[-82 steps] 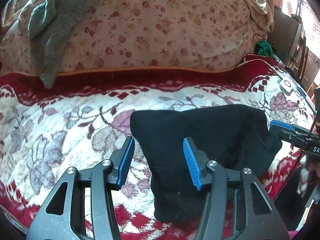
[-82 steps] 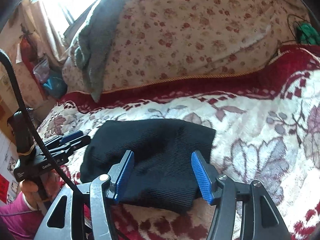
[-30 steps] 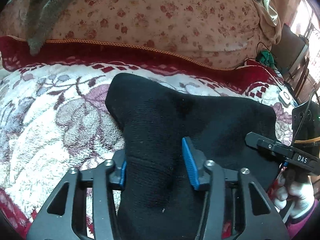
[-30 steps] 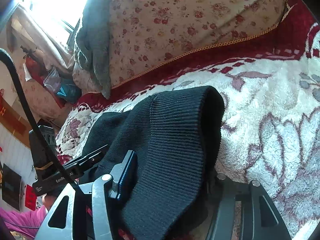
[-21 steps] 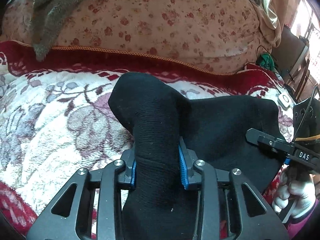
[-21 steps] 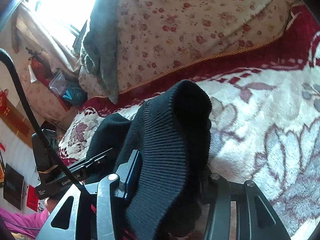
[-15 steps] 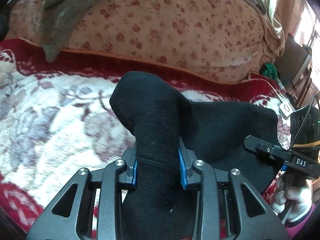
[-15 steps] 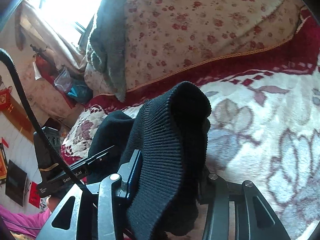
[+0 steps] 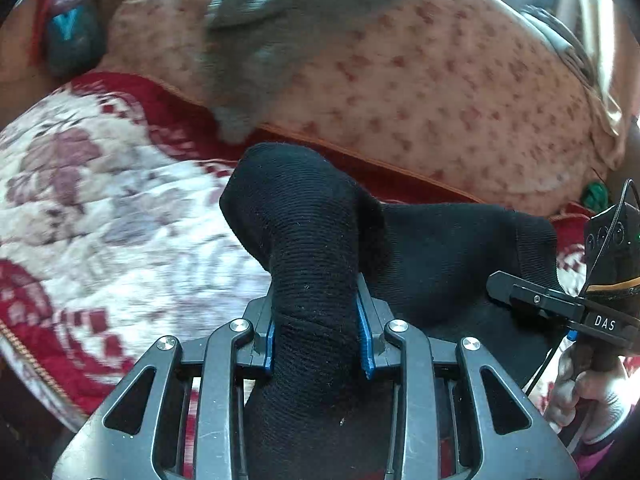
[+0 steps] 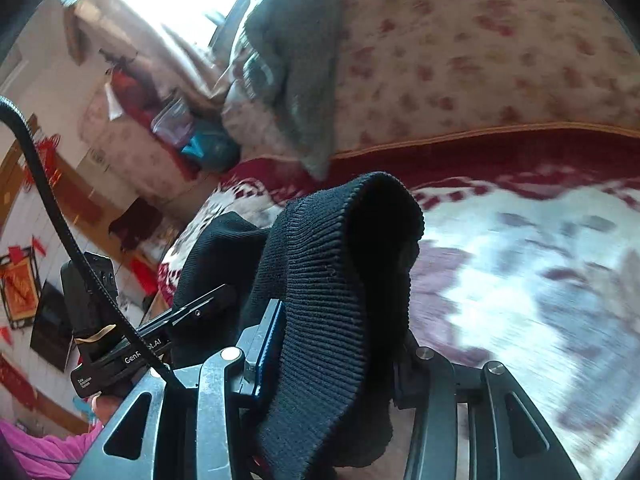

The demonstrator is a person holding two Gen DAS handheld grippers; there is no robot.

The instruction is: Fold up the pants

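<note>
home bedrm, floral blanket [image 9: 100,208], quilt [image 9: 440,92]

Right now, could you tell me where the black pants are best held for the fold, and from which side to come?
Grip the black pants at their two near corners, coming from the bed's front edge. Both tongs, left and right, already pinch bunched fabric there, with the cloth between them hanging as one panel.

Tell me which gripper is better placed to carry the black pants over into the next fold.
Neither clearly: the left gripper and the right gripper are each shut on a bunched end of the black pants, lifted off the blanket. They would likely move together.
</note>
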